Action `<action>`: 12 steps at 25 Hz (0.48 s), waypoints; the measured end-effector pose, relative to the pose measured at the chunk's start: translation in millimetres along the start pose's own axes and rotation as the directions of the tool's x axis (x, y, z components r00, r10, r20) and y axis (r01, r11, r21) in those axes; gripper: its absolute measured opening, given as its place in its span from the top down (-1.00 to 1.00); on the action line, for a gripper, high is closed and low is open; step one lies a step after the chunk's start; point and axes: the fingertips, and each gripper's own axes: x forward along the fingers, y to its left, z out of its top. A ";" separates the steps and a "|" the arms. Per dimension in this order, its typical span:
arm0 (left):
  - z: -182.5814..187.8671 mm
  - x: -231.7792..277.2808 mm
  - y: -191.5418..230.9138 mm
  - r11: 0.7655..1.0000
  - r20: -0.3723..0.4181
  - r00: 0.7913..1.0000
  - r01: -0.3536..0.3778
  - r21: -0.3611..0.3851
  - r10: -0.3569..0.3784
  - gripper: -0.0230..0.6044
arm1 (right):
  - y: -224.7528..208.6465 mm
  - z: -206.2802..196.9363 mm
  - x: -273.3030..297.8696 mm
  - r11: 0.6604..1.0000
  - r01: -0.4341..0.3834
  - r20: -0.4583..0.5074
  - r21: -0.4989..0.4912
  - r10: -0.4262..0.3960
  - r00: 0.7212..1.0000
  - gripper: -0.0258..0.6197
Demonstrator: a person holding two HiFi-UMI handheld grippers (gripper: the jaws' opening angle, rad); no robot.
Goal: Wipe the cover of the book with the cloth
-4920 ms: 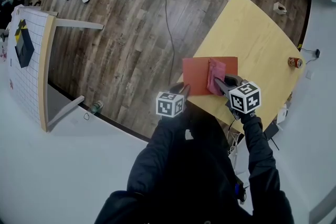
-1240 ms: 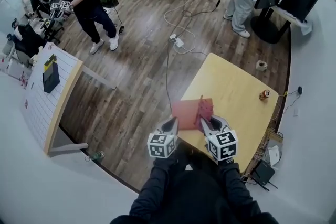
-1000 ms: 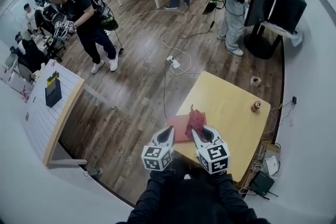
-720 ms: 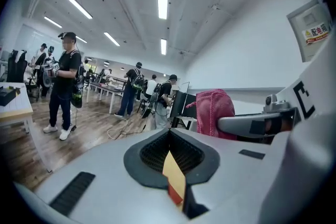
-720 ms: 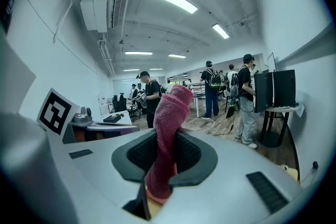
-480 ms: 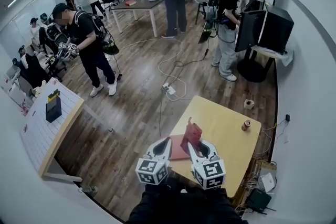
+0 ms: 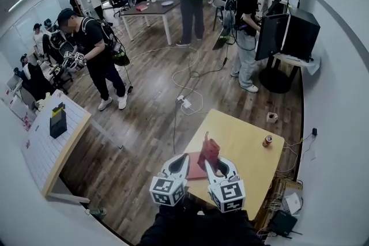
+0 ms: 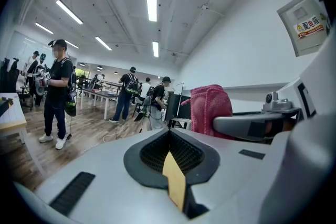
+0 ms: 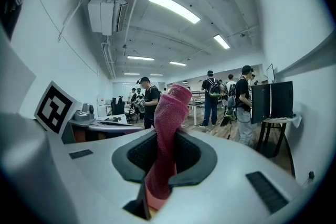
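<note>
The right gripper is clamped on the pink cloth. Its 2 jaws pinch the lower part of the fold, so the free end stands up past the tips toward 12 o'clock. Gripped by 1 bunched edge like this, the cloth offers a loose pad to drag over a flat face, though here it is in the air and touches nothing. The left gripper is closed with nothing in it, its jaws meeting along their seam. My guess is that it is kept shut as a blunt tool for pinning the book rather than for picking anything up. Both grippers point almost level and sit side by side low in the head view, the left at 9 o'clock of the right. The red book lies flat on the near corner of the yellow table, showing in the gap between the 2 grippers at about 11 o'clock from the right gripper's tips. Cloth and cover are apart, with the cloth raised above the book, so the cloth would have to come down onto the cover before any wiping. A small can stands toward 2 o'clock on the table, well apart from the book.
</note>
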 end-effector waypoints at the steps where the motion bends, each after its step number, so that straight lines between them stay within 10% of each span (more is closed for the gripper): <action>1: -1.4 0.8 -0.7 1.000 -0.004 1.000 0.000 0.001 0.000 0.81 | -1.3 -0.5 -0.7 1.000 0.000 0.000 0.006 0.000 1.000 0.68; 12: -2.7 15.8 -6.8 0.999 -0.019 1.000 0.009 0.035 -0.008 0.81 | -20.4 -2.0 -5.1 0.999 0.032 0.027 0.030 -0.032 0.999 0.68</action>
